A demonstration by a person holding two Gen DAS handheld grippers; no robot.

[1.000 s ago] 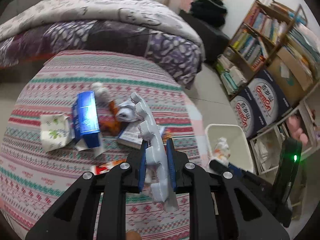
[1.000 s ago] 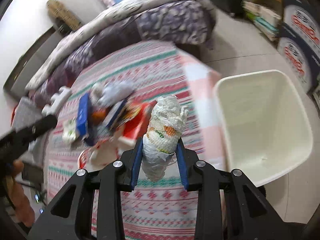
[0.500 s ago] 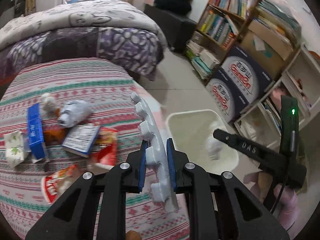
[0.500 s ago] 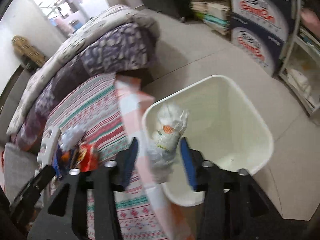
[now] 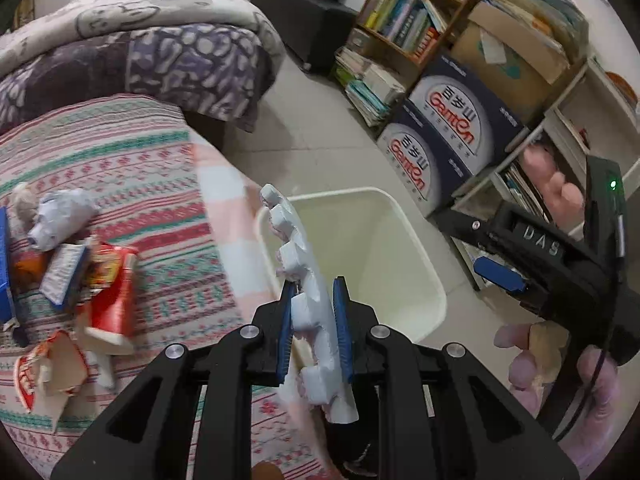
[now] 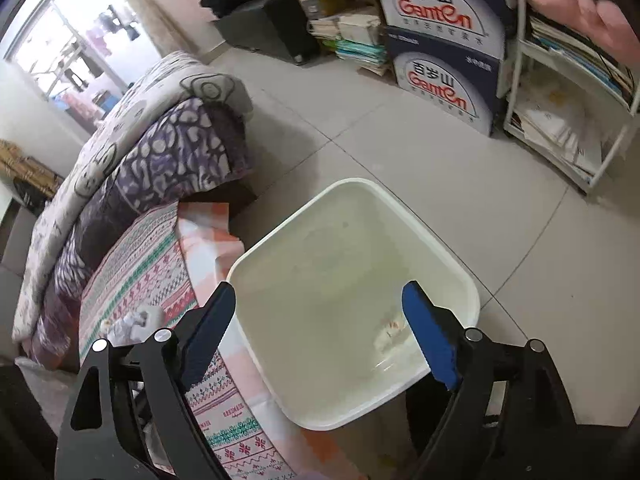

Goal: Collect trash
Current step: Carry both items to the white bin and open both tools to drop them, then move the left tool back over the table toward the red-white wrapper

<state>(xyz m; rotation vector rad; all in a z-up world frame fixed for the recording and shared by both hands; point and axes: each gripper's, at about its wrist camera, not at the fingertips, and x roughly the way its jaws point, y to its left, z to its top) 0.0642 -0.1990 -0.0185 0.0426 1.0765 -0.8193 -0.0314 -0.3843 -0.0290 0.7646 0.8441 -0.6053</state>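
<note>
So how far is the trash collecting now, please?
Done: one crumpled wad lies inside the white bin, and the right tongs above it are opening with nothing between them. In hand: the left tongs grip a white foam strip near the bin. Left: a paper ball, a red carton and other wrappers on the patterned cloth.

Both grippers are black frames with round silver screws and blue pads: the left gripper (image 5: 313, 330) and the right gripper (image 6: 318, 334) (its side carries raised letters DAS, a green light and a thin black cable)
</note>
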